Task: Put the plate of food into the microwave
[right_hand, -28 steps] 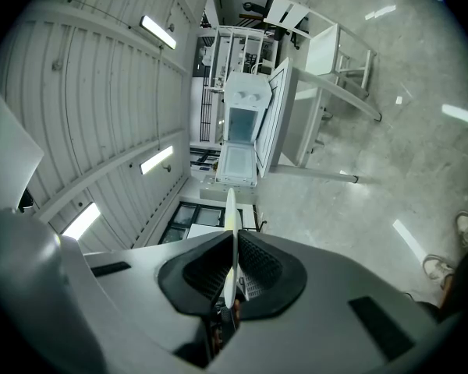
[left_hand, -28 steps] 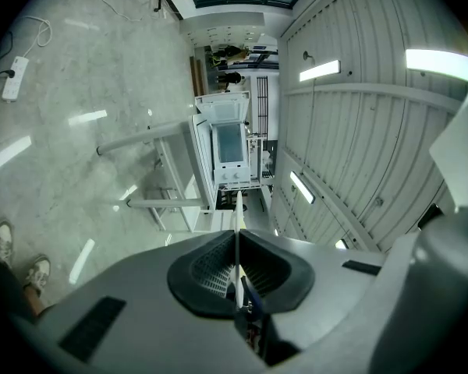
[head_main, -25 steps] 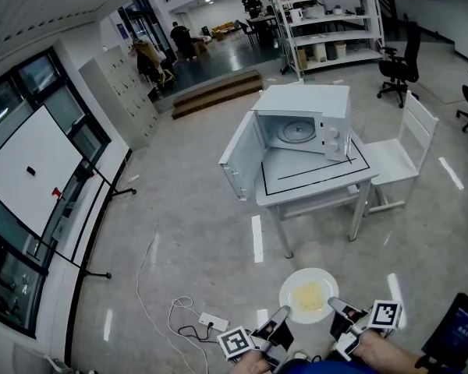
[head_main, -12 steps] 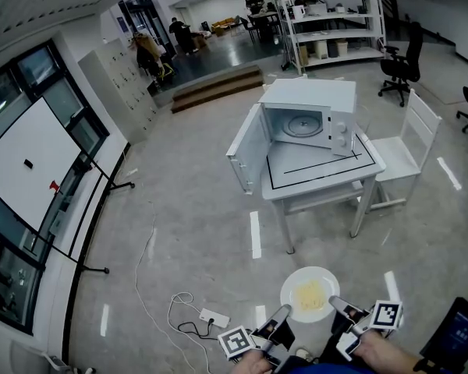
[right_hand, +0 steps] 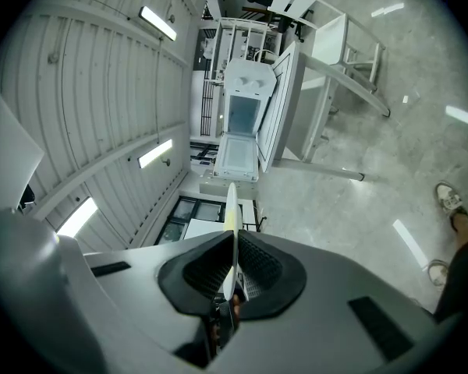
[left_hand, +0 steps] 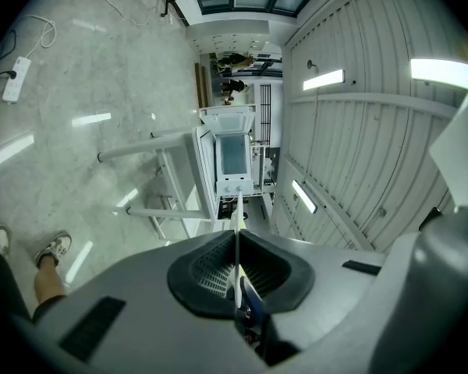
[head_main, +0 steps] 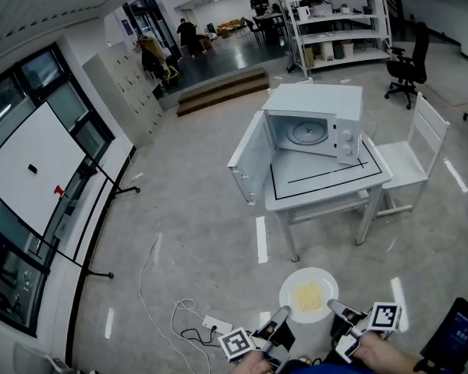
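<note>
1. Head view: the plate [head_main: 290, 290] with its food [head_main: 309, 295] hangs over the floor. It is well short of the microwave [head_main: 316, 123], on its open-front side, and not yet over the table [head_main: 327, 184] that carries the microwave.
2. The left gripper [head_main: 281, 315] and right gripper [head_main: 333, 308] are each clamped on the plate's rim, on the part farthest from the microwave, one at either side.
3. Each gripper view shows that rim edge-on, pinched between the pads, with the microwave straight ahead beyond it.
4. Over the last second the microwave and table have slid a little to the right in the head view and look slightly nearer. The plate and both grippers sit at the same spot at the bottom of the picture (so it is the person who moves, not the plate within the grip). Neither clamp has loosened.
5. I judge that the carry toward the microwave is under way and the hold is steady.
6. The door [head_main: 248, 158] stands swung wide at the microwave's left as seen from the plate, and the turntable inside looks bare, so nothing seems to block entry.
7. Still left to do, by my reckoning: close the gap, raise the plate to the opening's height, and slide it in level so the food stays put.
</note>
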`<state>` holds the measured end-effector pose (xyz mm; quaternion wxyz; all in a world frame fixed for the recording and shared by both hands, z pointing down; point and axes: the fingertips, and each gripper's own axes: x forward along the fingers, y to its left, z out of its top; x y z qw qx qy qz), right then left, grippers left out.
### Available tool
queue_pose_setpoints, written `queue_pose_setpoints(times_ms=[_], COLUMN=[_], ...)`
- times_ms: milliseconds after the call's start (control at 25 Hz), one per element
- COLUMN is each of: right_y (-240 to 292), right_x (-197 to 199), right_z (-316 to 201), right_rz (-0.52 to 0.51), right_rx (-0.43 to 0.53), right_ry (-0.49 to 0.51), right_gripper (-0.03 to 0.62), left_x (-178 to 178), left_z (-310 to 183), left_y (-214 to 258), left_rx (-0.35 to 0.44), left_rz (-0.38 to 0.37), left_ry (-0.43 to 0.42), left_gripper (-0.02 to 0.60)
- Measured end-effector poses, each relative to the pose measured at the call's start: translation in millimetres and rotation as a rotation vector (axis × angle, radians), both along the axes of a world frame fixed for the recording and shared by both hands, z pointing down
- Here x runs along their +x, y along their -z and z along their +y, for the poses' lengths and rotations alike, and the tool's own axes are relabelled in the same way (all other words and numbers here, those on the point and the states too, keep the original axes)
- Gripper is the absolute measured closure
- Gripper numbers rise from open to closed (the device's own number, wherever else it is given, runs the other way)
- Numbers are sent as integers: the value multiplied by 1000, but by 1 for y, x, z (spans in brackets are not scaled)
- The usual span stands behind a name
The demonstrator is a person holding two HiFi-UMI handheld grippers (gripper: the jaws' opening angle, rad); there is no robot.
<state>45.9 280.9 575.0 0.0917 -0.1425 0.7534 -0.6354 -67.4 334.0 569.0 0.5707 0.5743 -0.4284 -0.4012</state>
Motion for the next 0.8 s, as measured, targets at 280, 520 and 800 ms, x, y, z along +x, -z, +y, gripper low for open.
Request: queue_pose_setpoints(times_ms=[280, 520, 800], right_y=[0, -2, -4], right_x=[9, 25, 42], right_z=[-68, -123, -167], right_rz=[36, 65, 48], right_rx=[5, 9, -19], right_ry=[4, 14, 34], right_gripper=[580, 580, 582], left_x=[5, 18, 37], left_z=[-66, -119, -162], left_y=[9, 11, 8], left_rx=[7, 4, -21], left_rz=[-17, -23, -26], left_ry=[7, 19, 40], left_gripper=[560, 560, 560])
